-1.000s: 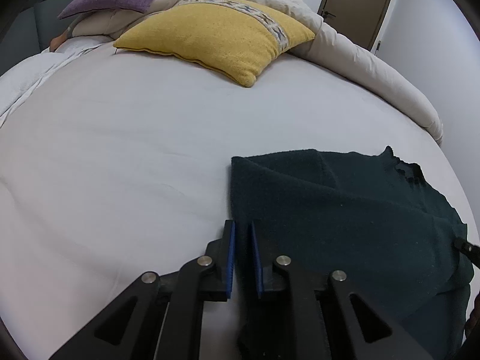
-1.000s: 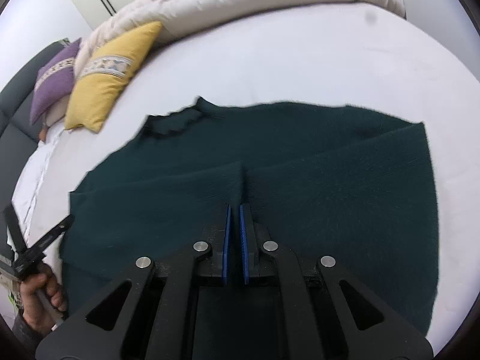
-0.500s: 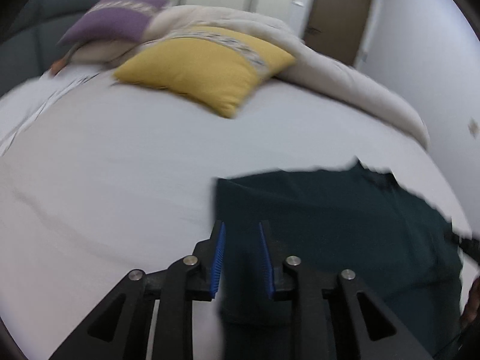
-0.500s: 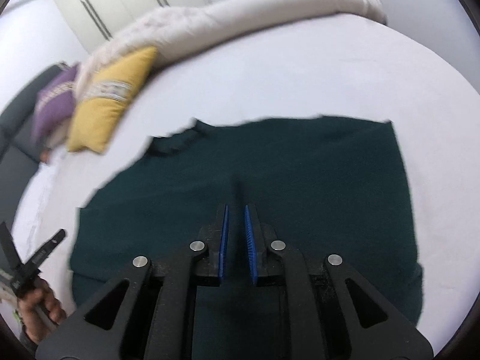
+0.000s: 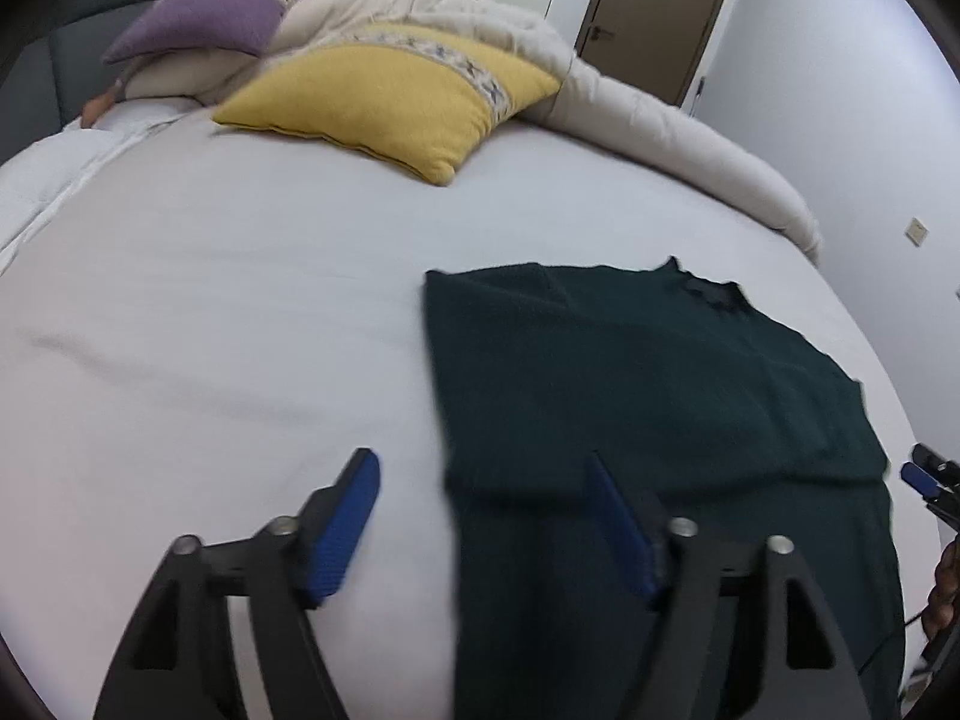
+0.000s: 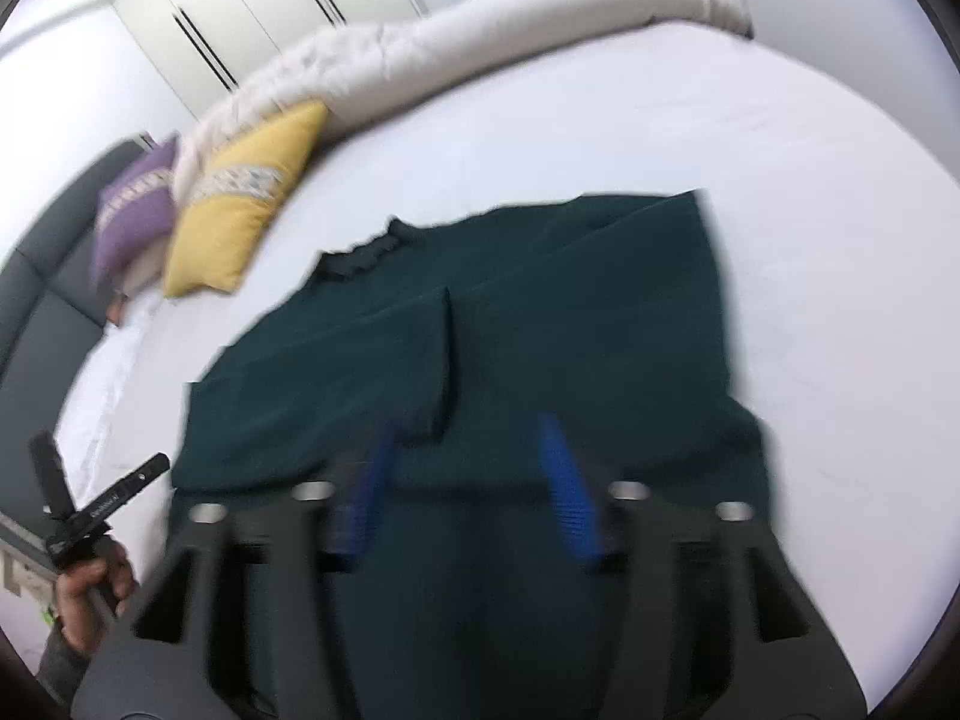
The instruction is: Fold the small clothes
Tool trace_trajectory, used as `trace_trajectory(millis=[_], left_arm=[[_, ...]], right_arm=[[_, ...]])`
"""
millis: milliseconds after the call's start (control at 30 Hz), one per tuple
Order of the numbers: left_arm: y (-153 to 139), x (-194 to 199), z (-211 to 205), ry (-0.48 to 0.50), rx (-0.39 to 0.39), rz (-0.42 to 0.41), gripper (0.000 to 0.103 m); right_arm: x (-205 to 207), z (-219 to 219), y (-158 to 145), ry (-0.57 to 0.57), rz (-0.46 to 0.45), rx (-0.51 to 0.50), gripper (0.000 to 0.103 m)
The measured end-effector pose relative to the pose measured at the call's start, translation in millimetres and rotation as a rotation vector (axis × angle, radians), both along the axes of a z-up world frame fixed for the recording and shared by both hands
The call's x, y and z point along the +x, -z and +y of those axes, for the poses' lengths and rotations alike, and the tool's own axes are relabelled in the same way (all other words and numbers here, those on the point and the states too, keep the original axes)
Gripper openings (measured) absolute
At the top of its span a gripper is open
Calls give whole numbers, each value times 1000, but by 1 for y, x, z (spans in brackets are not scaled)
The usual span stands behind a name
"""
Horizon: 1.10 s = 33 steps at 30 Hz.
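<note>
Dark green sweater [image 6: 540, 324] lies flat on the bed [image 5: 240, 276], collar toward the beige duvet [image 5: 660, 120]. Loads of bare sheet around it. Left gripper [image 5: 486, 516] and right gripper [image 6: 468, 480] fingers are opening, gripping nothing.

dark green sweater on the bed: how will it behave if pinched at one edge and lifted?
The dark green sweater is probably floppy: it lies flat in soft folded layers. The folds would likely fall open. Its fuzzy knit should grip well, not slip.

No legible text anywhere. Small white lettering runs along one finger [image 6: 129, 491] of the left gripper [image 6: 99, 468] in the right wrist view, too blurred and tiny to read.
</note>
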<state>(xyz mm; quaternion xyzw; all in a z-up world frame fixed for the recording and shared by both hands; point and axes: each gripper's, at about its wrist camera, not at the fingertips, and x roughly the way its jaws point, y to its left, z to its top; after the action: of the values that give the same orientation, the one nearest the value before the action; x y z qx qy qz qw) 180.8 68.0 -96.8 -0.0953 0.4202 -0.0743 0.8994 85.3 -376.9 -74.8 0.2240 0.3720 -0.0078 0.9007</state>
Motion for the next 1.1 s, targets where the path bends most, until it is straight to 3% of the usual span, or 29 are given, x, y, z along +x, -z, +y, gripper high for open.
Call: trace_trajectory(millis=[200,467,800,1100], left_arm=[[-3,-97,28,36,-122,62,75],[19,-193,41,52,-229,189,76],[42,-223,41,79,-312,262,74],[47,-226,38,98,-333,295,40]], right_arm=[[-122,-22,-7,0,15,65,68],[-243,-41,44,71,116,155,68],[-290,-61,76,90,141,261,68],[-297,-70,83,61,205,297,68]])
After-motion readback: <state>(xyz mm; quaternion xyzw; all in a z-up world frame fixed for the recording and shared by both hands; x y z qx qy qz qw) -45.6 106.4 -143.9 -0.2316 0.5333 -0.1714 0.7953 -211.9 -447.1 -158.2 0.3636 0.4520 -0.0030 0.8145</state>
